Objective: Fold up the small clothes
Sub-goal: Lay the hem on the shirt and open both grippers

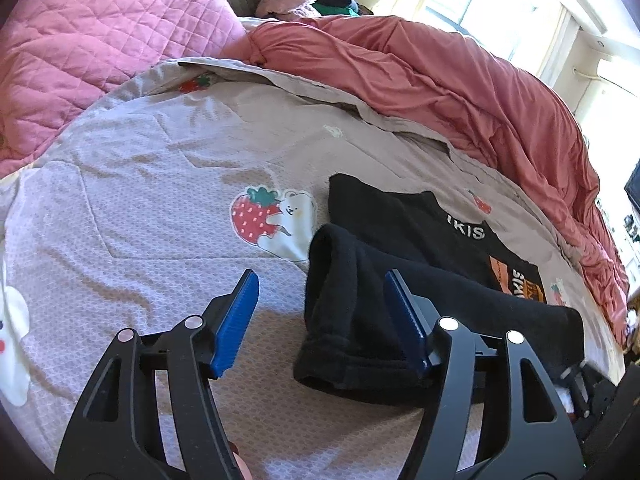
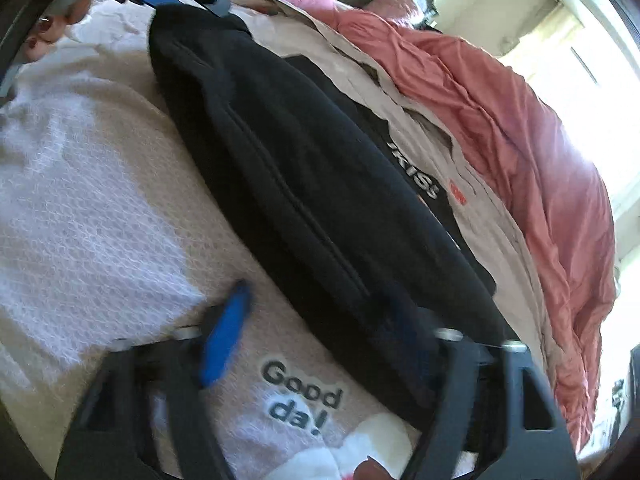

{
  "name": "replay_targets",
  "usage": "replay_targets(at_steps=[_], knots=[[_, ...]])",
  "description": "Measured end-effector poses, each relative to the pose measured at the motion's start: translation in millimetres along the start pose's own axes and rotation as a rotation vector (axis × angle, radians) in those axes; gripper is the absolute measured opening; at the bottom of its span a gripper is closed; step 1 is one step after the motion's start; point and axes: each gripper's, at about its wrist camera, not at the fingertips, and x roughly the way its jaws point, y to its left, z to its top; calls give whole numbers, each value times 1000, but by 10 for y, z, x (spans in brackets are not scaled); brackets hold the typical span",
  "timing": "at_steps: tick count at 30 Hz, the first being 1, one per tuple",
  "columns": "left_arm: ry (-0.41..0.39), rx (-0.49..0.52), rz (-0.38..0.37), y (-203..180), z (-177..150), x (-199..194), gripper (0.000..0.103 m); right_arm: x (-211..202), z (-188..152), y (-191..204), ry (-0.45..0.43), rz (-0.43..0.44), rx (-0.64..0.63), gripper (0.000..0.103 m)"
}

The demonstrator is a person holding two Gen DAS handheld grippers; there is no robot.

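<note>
Black garment (image 1: 360, 312) laid lengthwise mid-bed on strawberry-print cover (image 1: 160, 208), over black printed shirt (image 1: 432, 224), ready for folding; left claw (image 1: 320, 320) apart, straddling its near hem; right claw (image 2: 316, 336) blurred, apparently unclamped, at the opposite end.

Two black garments (image 1: 360, 312), two tongs (image 1: 320, 320), one strawberry bedspread (image 1: 160, 200).

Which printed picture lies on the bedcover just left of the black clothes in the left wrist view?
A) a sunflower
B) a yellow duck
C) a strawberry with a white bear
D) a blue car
C: a red strawberry with a white bear shows on the bedcover beside the black clothes.
</note>
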Motion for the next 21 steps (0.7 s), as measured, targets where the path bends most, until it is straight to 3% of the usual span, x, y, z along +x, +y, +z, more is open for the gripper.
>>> replay_targets(at_steps=[4,12,17,21], knots=[[-10,-24,-6,50,27,-26,57,-3,36,-124,-15,-11,37,14],[-57,-7,-37,-2,46,-132,57,-93,284,-669,-102,-45,198,11],[-163,179,-208,-441,-31,-379,62,117,465,-937,-91,-63,244,11],[-110,278,-320,-754,-197,-324,62,349,558,-1128,-69,-51,311,11]])
